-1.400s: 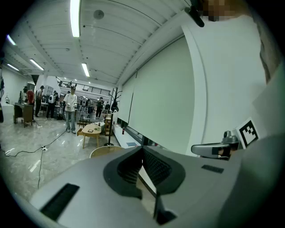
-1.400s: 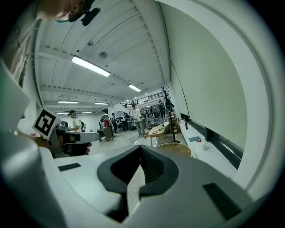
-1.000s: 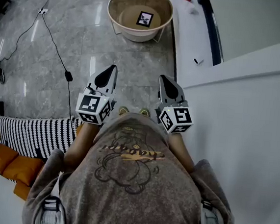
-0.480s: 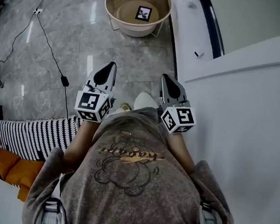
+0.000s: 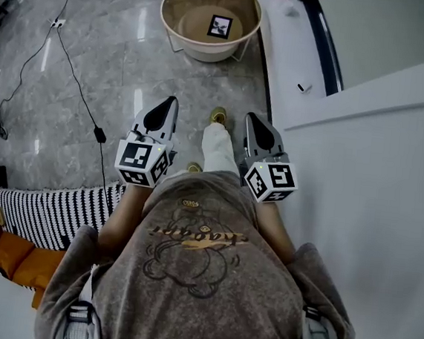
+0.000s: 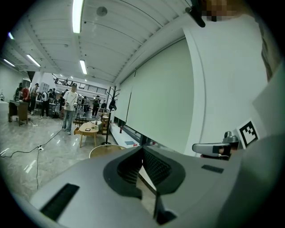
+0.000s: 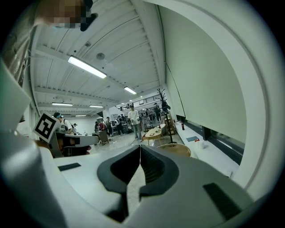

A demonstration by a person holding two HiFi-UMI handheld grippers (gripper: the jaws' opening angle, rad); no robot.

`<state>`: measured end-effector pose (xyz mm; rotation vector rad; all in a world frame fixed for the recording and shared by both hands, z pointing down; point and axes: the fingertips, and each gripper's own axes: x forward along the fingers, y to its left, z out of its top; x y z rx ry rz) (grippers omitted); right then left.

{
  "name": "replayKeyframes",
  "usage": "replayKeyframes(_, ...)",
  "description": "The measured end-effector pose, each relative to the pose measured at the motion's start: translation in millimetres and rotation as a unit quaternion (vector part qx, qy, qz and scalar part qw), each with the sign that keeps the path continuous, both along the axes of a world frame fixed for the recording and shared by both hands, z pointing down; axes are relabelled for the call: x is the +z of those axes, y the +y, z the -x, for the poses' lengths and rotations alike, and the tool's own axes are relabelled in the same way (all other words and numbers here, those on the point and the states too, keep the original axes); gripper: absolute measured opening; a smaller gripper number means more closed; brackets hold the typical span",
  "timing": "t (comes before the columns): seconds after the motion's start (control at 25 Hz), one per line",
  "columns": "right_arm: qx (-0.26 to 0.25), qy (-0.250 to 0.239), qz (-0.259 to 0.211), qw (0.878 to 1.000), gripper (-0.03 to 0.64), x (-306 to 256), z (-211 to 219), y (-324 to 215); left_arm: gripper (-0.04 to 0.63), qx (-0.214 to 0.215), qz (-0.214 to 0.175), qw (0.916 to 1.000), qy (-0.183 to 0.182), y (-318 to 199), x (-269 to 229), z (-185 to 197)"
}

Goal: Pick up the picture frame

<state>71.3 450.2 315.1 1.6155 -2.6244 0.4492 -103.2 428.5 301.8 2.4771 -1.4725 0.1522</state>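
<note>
1 picture frame (image 5: pixel 220 26) is the thing to pick up. It lies flat at the bottom of 1 round basket (image 5: pixel 175 9) that stands on the floor (image 5: pixel 90 116). The basket is straight ahead of the person, at the top of the head view, well apart from both grippers. The frame sits between the lines the 2 grippers point along, so I cannot tell which one is nearer. It looks almost square and turned a little, so it has no clear long side.

The left gripper (image 5: pixel 167 107) is clenched tight with nothing in it. The right gripper (image 5: pixel 252 123) is clenched tight too, and empty as well. Both point forward toward the basket, side by side.

I think the person must walk closer first. Then a gripper has to reach down from above, because the basket wall goes all round the frame. It must also open before it can take the frame's edge.

Also here are 1 shoe (image 5: pixel 219 116) set forward between the grippers and 1 black cable (image 5: pixel 80 70) on the floor at the left. There is 1 striped cloth (image 5: pixel 52 205), and 1 white ledge (image 5: pixel 283 53) at the right.
</note>
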Motion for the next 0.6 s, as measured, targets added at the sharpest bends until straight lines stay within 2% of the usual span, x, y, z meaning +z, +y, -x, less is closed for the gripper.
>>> replayKeyframes(0.6, 0.013, -0.006, 0.014, 1.0, 0.018, 12, 4, -51, 0.017, 0.017, 0.008, 0.9998, 0.002, -55, 5, 1)
